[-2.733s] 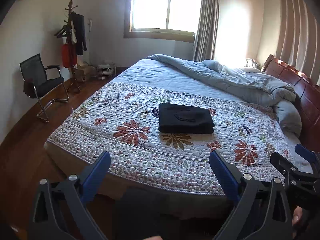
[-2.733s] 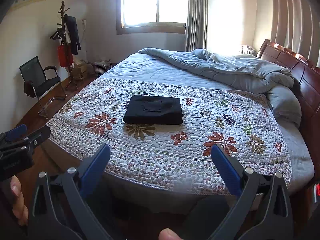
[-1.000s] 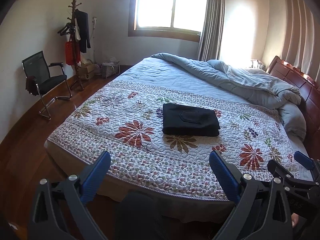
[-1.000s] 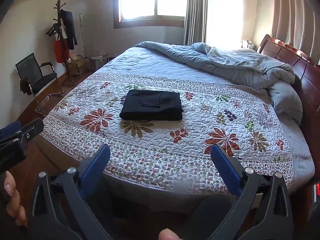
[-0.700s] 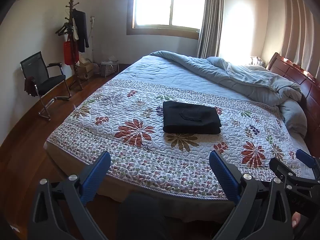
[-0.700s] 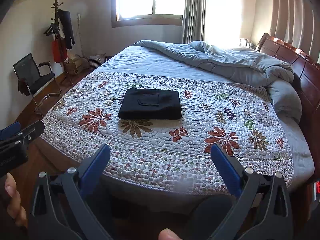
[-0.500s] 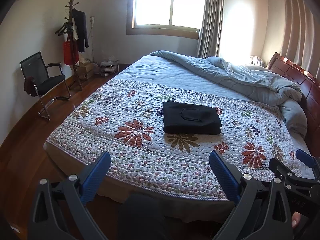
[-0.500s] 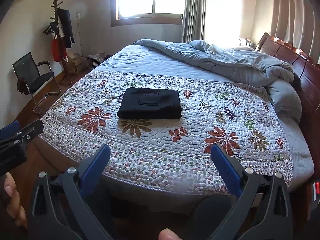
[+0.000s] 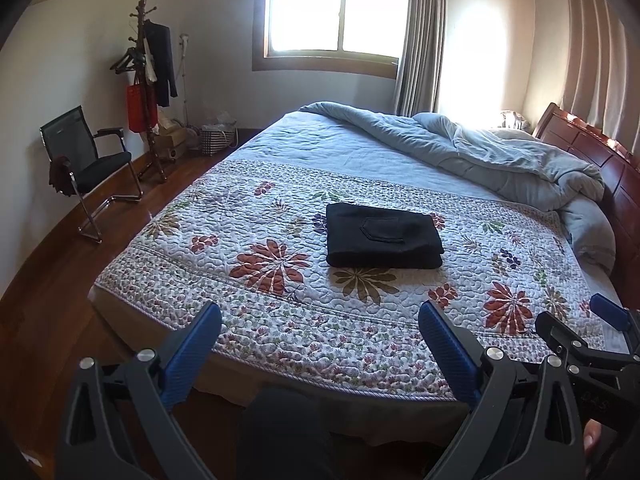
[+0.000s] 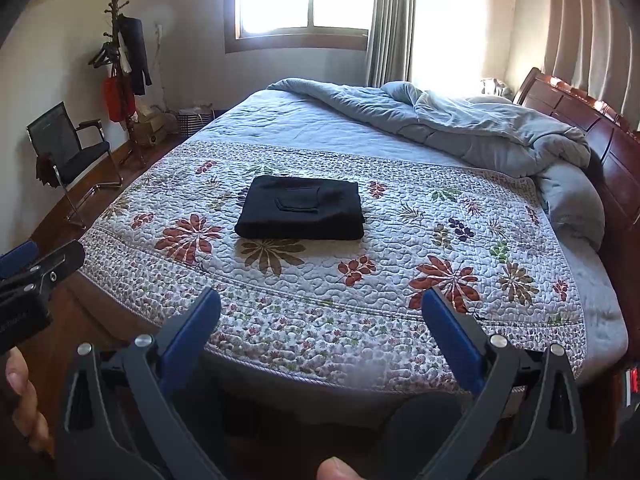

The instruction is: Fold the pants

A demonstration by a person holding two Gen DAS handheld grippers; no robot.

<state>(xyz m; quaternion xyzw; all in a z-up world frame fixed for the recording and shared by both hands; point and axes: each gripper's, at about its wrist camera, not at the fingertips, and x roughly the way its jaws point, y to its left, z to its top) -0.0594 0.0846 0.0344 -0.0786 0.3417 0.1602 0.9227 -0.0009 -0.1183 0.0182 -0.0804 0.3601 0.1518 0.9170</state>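
Observation:
Black pants (image 9: 382, 236) (image 10: 302, 208) lie folded into a neat rectangle on the floral quilt (image 9: 256, 280) (image 10: 400, 280) in the middle of the bed, a back pocket facing up. My left gripper (image 9: 320, 320) is open and empty, held back from the bed's foot edge, well short of the pants. My right gripper (image 10: 320, 306) is also open and empty, equally far from them. Each wrist view catches the other gripper at its side edge: the right one (image 9: 592, 344), the left one (image 10: 36, 268).
A rumpled grey duvet (image 9: 480, 152) is piled near the wooden headboard (image 9: 592, 148). A black chair (image 9: 84, 164) and a coat rack (image 9: 146, 80) stand by the left wall on the wooden floor. A window (image 9: 336, 8) is behind the bed. A hand (image 10: 20, 396) shows at the lower left.
Both grippers have drifted slightly, with small shifts of view. The folded pants have not moved and both grippers stayed open.

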